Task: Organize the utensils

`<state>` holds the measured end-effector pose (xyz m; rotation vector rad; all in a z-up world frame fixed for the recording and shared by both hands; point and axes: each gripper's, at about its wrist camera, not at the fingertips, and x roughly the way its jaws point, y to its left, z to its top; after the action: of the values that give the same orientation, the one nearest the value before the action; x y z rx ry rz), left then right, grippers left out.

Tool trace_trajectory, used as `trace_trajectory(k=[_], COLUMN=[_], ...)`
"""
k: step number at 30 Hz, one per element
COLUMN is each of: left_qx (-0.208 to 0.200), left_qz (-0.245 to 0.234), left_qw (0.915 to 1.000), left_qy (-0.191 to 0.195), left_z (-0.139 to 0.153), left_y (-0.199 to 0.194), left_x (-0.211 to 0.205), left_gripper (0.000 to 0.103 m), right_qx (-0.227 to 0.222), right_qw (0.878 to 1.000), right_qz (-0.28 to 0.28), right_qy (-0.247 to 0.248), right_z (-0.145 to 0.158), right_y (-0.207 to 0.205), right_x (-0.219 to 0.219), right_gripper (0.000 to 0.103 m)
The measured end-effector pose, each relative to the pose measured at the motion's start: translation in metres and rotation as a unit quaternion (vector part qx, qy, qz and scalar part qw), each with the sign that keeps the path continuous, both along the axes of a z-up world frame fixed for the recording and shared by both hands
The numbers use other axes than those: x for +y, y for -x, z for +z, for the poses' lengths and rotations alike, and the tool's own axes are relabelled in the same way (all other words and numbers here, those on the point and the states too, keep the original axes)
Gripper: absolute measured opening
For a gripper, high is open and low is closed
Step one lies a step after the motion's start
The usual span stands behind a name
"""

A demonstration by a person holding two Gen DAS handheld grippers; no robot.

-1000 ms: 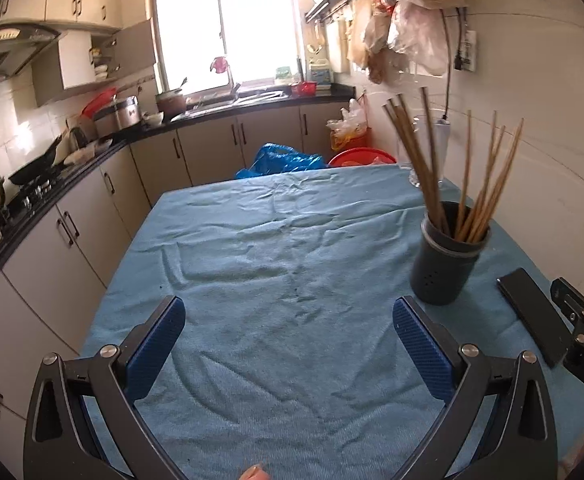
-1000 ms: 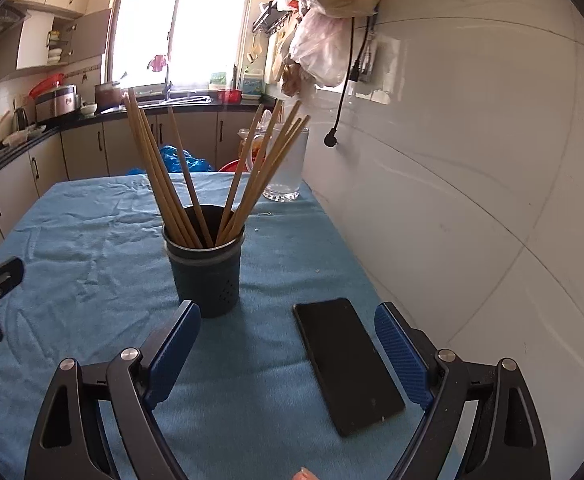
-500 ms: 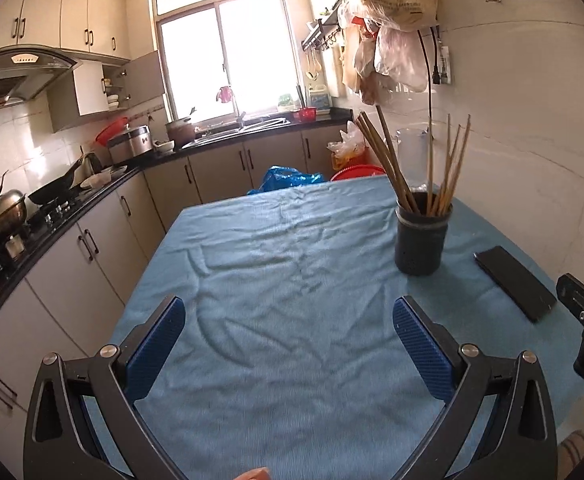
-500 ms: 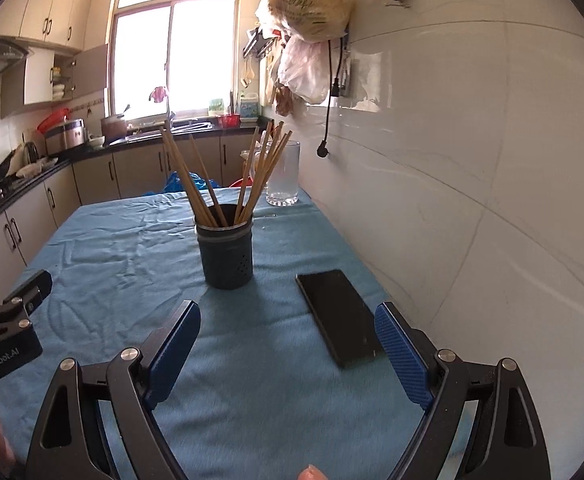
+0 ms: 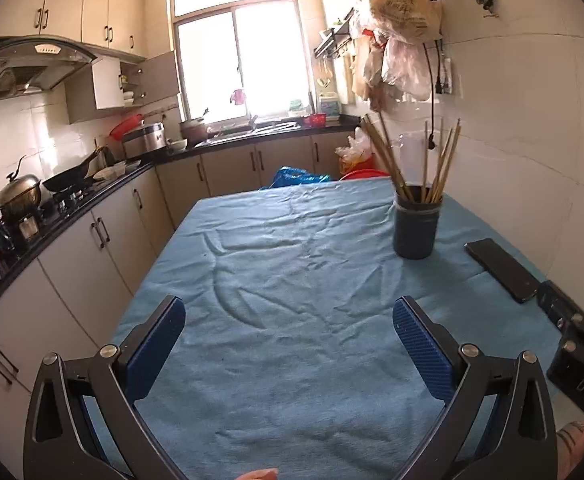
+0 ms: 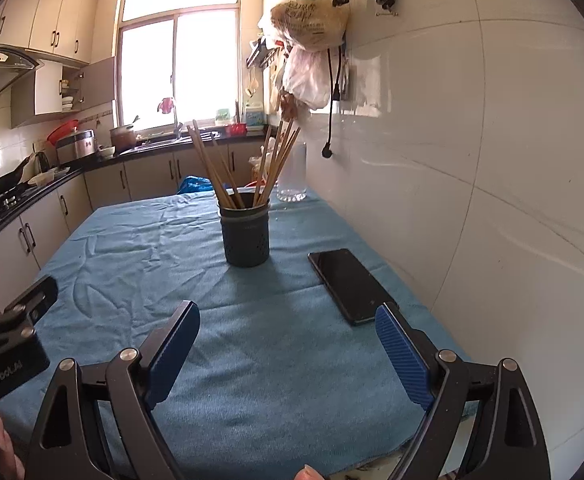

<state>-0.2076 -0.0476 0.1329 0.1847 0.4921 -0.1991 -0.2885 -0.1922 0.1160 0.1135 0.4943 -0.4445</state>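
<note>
A dark grey holder stands upright on the blue cloth at the far right, with several wooden chopsticks standing in it. In the right wrist view the holder and chopsticks sit ahead in the middle. My left gripper is open and empty over the near part of the cloth. My right gripper is open and empty, well short of the holder.
A black phone lies flat on the cloth right of the holder, near the white tiled wall. A clear glass jar stands behind the holder. Kitchen cabinets and a counter run along the left. Bags hang on the wall.
Both grippers have drawn back from the holder and risen, so the holder and phone look smaller and farther. Both stay open and empty.
</note>
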Motion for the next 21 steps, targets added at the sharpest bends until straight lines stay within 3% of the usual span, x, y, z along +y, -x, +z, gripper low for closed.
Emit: trace_trajectory(k=[21], left_qx=[0.030], left_qz=[0.009], left_qw=[0.9994], left_qy=[0.016], left_z=[-0.012], left_y=[-0.007], left_x=[0.016], left_gripper=[0.103], right_qx=[0.030], right_qw=[0.999], right_qz=[0.018], right_qy=[0.012], right_z=[-0.011], right_y=[-0.013], right_x=[0.015], right_gripper=[0.093])
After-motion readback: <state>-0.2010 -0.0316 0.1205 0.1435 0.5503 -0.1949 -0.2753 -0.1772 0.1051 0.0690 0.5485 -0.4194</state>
